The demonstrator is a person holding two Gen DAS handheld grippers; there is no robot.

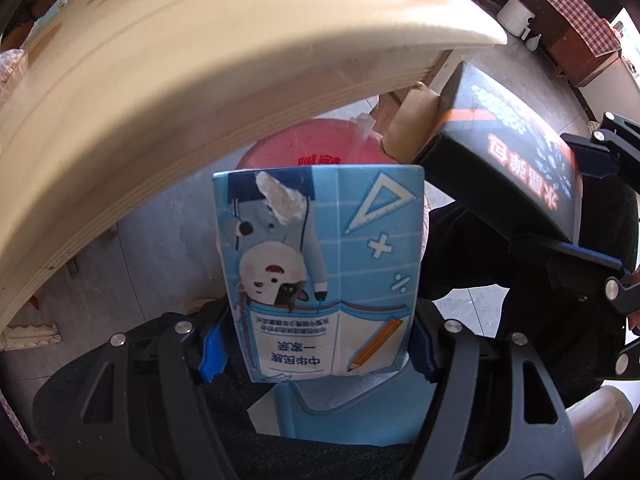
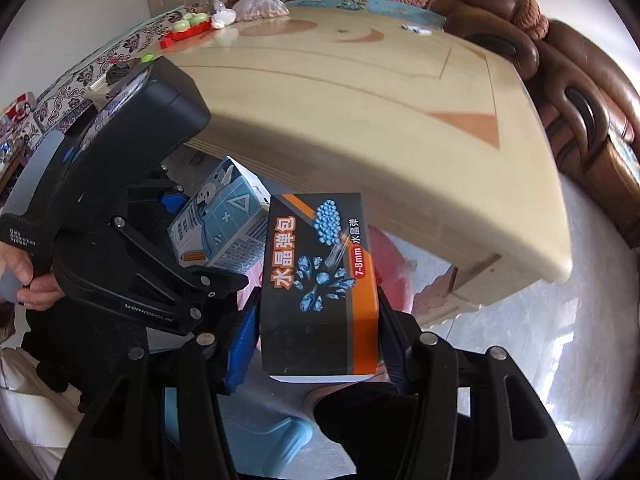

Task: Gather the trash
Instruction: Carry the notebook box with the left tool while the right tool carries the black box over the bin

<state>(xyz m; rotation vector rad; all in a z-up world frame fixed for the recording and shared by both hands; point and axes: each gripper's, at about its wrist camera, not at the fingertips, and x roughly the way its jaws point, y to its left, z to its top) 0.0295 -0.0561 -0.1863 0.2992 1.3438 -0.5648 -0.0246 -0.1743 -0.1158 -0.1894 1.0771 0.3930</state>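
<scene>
My left gripper [image 1: 320,356] is shut on a blue cartoon carton [image 1: 320,264], held upright below the table edge; the carton also shows in the right wrist view [image 2: 218,224]. My right gripper [image 2: 320,344] is shut on a black and orange box [image 2: 320,280] with blue crystal print; the box also shows in the left wrist view [image 1: 516,160], to the right of the carton. A pink bin [image 1: 308,148] lined with a bag sits on the floor under the table, behind both items; it also shows in the right wrist view [image 2: 390,264].
A pale wooden table [image 2: 360,100] overhangs both grippers. On its far side lie a plastic bag [image 2: 260,4], red and green items [image 2: 188,26] and small scraps [image 2: 418,30]. A brown sofa [image 2: 580,100] runs along the right. A blue plastic stool [image 1: 344,412] sits below.
</scene>
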